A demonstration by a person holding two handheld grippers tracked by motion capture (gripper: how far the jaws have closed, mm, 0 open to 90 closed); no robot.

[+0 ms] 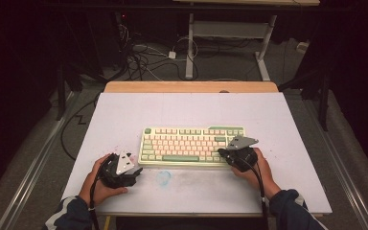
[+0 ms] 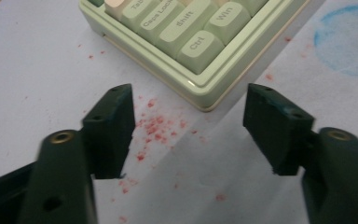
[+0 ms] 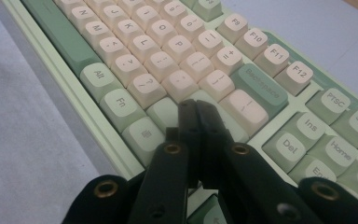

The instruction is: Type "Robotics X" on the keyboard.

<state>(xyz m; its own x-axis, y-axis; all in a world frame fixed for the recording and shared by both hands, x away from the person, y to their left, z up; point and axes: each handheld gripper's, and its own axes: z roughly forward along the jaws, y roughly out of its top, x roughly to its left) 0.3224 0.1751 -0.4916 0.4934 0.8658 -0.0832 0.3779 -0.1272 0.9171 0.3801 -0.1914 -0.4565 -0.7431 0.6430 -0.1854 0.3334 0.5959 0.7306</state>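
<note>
A mint-green keyboard [image 1: 191, 143] with cream and green keys lies in the middle of the white board. My left gripper [image 1: 137, 169] sits at the keyboard's near left corner; in the left gripper view it [image 2: 191, 95] is open, with the corner by the Ctrl key [image 2: 198, 44] just ahead of the jaws and only bare board between them. My right gripper [image 1: 223, 152] rests over the keyboard's right end. In the right gripper view it [image 3: 196, 105] is shut with nothing in it, its tips above the keys [image 3: 168, 60] near the wide cream key below Backspace.
The white board [image 1: 124, 115] covers a wooden table [image 1: 191, 86]. A blue ring mark [image 1: 163, 178] lies in front of the keyboard, and red specks [image 2: 154, 126] dot the board by the left jaws. Cables [image 1: 139, 57] and a desk frame [image 1: 230, 28] stand on the floor behind.
</note>
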